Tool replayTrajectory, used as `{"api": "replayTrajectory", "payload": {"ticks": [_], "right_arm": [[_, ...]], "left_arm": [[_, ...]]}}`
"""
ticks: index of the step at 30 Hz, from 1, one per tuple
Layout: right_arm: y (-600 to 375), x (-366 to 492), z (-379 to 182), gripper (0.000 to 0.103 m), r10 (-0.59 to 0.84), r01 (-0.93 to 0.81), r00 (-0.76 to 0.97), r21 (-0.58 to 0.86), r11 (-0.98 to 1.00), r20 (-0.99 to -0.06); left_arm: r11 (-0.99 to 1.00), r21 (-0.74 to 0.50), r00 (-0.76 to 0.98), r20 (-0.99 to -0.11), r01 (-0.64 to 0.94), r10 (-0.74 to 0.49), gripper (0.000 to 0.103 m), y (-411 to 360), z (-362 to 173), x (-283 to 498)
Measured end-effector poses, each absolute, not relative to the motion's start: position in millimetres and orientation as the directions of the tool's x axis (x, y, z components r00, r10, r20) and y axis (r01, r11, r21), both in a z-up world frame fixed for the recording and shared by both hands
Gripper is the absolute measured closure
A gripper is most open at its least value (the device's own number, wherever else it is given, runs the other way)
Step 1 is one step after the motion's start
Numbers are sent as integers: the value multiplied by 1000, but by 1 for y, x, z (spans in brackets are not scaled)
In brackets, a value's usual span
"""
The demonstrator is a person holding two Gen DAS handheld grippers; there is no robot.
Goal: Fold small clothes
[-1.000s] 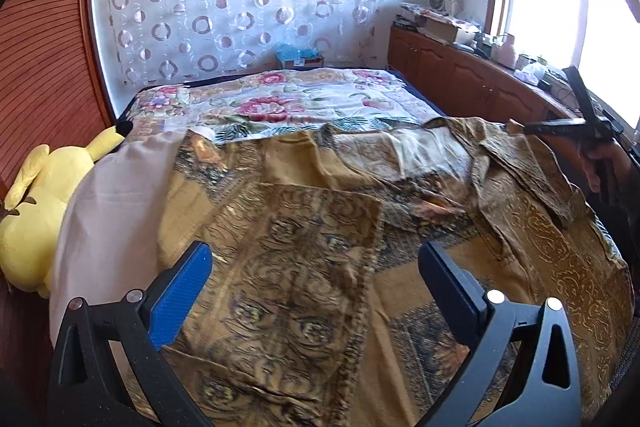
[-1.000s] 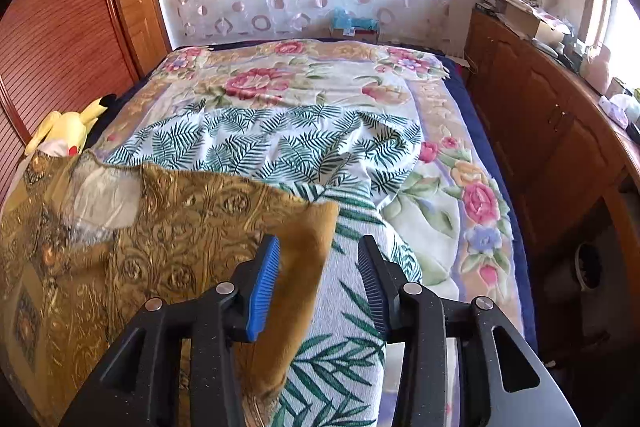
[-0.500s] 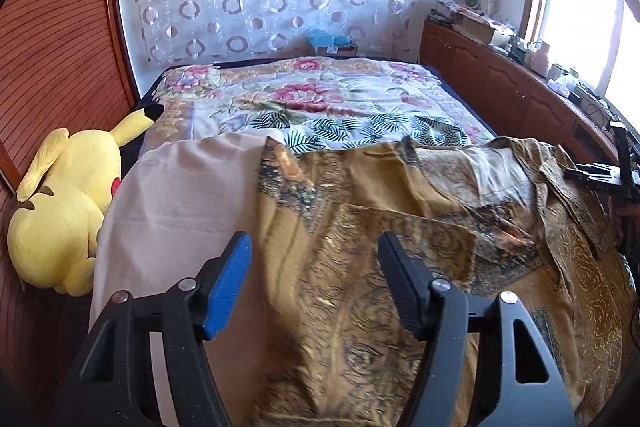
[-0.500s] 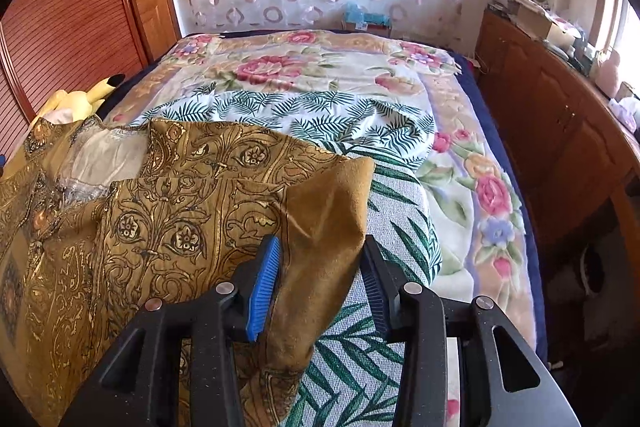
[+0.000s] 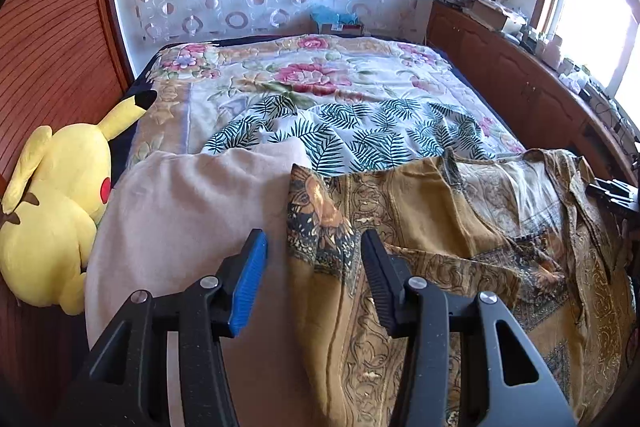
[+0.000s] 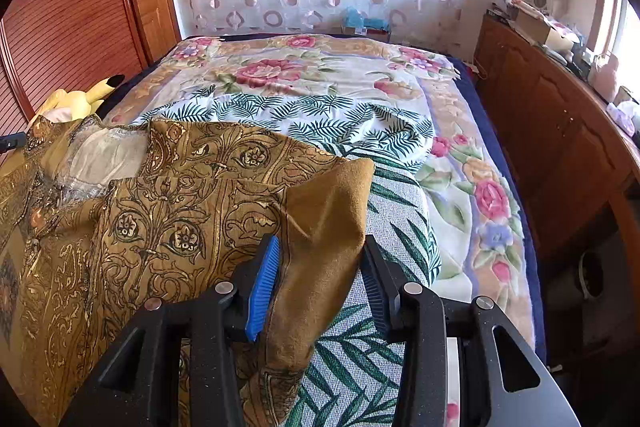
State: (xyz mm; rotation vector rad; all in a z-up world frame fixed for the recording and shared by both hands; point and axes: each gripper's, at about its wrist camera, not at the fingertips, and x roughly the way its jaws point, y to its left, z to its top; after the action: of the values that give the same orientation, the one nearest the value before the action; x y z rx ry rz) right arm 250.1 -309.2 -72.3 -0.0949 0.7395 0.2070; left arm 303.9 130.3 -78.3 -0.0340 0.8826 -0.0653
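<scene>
Bed (image 5: 400, 75) w/ floral cover carries everything; all places below are given rel. to the garment. Gold patterned garment (image 5: 460, 267) lies spread across the near end of the bed, long axis running side to side betw. the two tools, partly over a fern-print cloth (image 5: 360, 131) on its far side. Beige cloth (image 5: 180, 219) sits touching the garment's left edge; yellow plush toy (image 5: 52, 219) lies further left, beyond the beige cloth, well apart from the garment.

Relation the next move turns on: garment's left edge runs near-to-far straight up betw. the fingers of the left tool (image 5: 314, 267), so the cloth lies dead ahead and below, edge-on to it. Left tool's jaws have just been closing, now about half spread; garment edge is betw. them but pads don't look to press it yet, so no grip so far. Left hand is the nearer one to this edge.

Right tool (image 6: 320, 271) at the garment's opposite end: turned-over plain-backed corner (image 6: 332, 211) lies betw. its pads, blue pad on the cloth, black pad at its other edge; looks pinched, though contact on the black side isn't fully clear.

Judgement: w/ both ends gripped, fold likely goes across the long axis.
</scene>
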Motion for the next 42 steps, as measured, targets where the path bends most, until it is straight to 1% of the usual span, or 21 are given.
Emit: {"api": "replayTrajectory", "payload": {"ticks": [2,3,4,5,6,7,10,11,12,14,19,21,23,25,30,33,35,37,42], "right_arm": [[-309,250,-72,60,153,-221,720,-15,975,-677],[-309,250,-72,60,153,-221,720,-14,975,-677],[-310,251,-72,60,154,-221,719,-13,975,-677],[-310,251,-72,60,154,-222,720,-14,975,-677],[-310,251,-72,60,153,-222,720,-15,975,-677],[-310,251,-72,60,152,-221,720,-17,975,-677],[-308,249,-71,61,142,-219,725,-30,975,-674],[-308,249,-70,77,148,-227,727,-31,973,-671],[-307,247,-69,100,150,-232,734,-37,972,-663],[-302,239,-61,100,148,-245,750,-63,967,-645],[-306,212,-12,100,156,-212,839,-49,976,-522],[-303,207,1,100,155,-215,842,-59,975,-516],[-295,200,7,100,145,-229,840,-99,968,-522],[-288,189,9,100,168,-256,836,-100,962,-522],[-280,145,9,100,216,-294,841,-84,952,-496],[-298,119,0,100,240,-305,842,-60,950,-482],[-302,100,-11,101,264,-323,829,-38,946,-493],[-310,84,-21,101,259,-319,827,-36,947,-499],[-337,30,-50,101,268,-300,814,22,954,-515]], "left_arm": [[997,-62,629,-774,38,-72,53,133,-80,307],[997,-65,633,-770,41,-76,55,133,-80,307],[996,-67,643,-762,51,-84,70,132,-79,305],[995,-69,650,-754,66,-95,80,131,-78,303],[994,-74,654,-748,82,-110,97,129,-76,301],[992,-81,664,-737,96,-125,100,127,-73,298],[986,-86,679,-716,140,-159,101,117,-63,288],[986,-83,686,-710,147,-162,101,114,-58,284],[985,-81,693,-702,150,-164,101,113,-54,281],[986,-84,714,-681,146,-163,101,113,-43,274],[987,-102,773,-615,121,-158,101,122,-13,251],[987,-106,788,-595,118,-158,101,124,-4,241],[986,-116,799,-578,123,-167,101,124,3,228],[984,-117,804,-568,132,-176,101,120,7,214],[981,-106,800,-569,160,-192,101,109,2,174],[981,-109,796,-572,163,-196,101,104,-5,151],[980,-117,791,-577,163,-201,101,106,-13,136],[979,-133,789,-580,155,-204,101,110,-23,117],[980,-168,793,-580,105,-184,101,126,-43,69]]}}
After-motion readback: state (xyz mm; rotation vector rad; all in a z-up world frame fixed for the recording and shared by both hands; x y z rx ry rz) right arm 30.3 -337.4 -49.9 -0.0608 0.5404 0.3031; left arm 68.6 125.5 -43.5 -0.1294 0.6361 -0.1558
